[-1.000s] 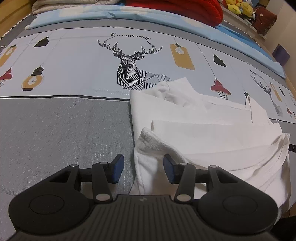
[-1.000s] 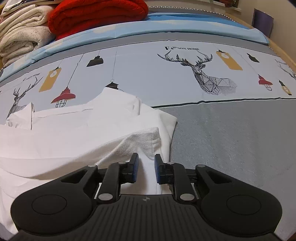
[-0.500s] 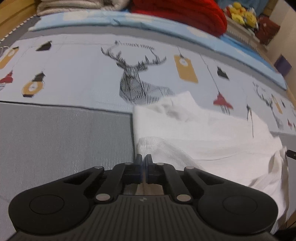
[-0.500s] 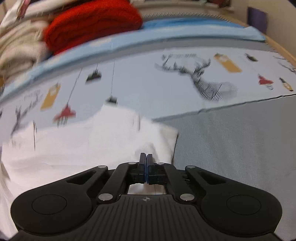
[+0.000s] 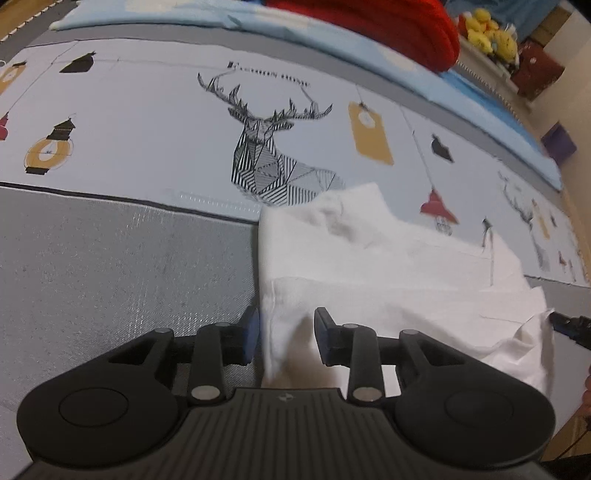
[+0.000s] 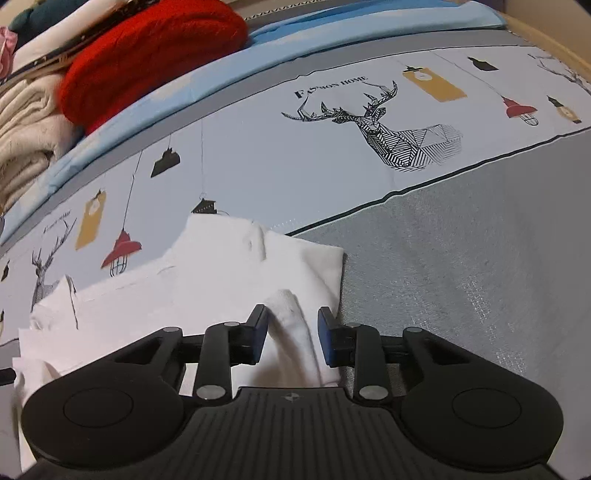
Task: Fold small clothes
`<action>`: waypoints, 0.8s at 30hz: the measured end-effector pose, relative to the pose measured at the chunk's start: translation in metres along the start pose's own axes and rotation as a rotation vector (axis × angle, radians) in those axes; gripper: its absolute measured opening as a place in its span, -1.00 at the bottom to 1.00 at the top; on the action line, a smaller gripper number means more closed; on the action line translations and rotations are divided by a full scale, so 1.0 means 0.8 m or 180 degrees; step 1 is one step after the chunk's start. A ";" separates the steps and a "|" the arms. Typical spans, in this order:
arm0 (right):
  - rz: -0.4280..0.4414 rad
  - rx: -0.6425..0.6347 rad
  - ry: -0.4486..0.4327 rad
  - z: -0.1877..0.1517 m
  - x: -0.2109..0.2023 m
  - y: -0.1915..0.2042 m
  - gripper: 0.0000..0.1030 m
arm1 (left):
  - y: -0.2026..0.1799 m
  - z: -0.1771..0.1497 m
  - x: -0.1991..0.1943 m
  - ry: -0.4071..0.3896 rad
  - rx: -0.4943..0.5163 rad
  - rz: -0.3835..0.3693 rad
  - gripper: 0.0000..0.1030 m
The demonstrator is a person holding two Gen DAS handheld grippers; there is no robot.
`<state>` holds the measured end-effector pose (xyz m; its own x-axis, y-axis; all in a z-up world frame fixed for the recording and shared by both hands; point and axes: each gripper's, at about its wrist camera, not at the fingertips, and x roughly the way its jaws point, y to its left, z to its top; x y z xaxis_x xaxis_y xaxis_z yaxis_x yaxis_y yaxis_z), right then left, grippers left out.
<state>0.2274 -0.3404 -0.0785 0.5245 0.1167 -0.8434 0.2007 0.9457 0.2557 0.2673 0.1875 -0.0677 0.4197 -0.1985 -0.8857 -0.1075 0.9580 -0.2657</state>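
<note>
The bed point(image 5: 110, 266) spreads out ahead of both my claws, covered by a printed sheet point(image 5: 155, 122) with a grey band nearest me and pale panels of deer and lanterns beyond it. At its far edge sits a red knitted bundle point(image 6: 147, 59), with cream folded blankets point(image 6: 26, 122) to its left in the right-hand view, and some yellow soft toys point(image 5: 487, 29) far off to the right in the left-hand one.

The white garment point(image 5: 388, 258) lies flat on the sheet directly in front of me, stretched between my two hands. It is already partly folded — layers lie stacked over one another, with straight edges running across it and its collar end pointing away from me.

My left claw point(image 5: 286, 334) sits at the garment's left edge. Its jaws have just been opening and now stand apart, with a raised ridge of white cloth between them; the pads do not appear to press on it. My right claw point(image 6: 291, 338) is at the garment's right edge in the same condition — jaws just opened, apart, a peaked corner of fabric standing loose between the blue pads.

I judge that one fold has been laid down and let go. The piece still looks wide and low rather than a compact packet, so at least one further fold seems left, plus some smoothing of the rumpled near corners.
</note>
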 end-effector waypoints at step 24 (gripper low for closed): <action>-0.0205 -0.0112 -0.1241 0.029 -0.042 0.024 -0.90 | -0.027 0.029 -0.037 -0.1128 0.0104 0.0368 -0.90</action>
<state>0.2328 -0.3332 -0.0340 0.7879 -0.0607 -0.6128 0.2184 0.9580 0.1860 0.2786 0.1771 -0.0268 0.6930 -0.0103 -0.7208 -0.1459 0.9772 -0.1543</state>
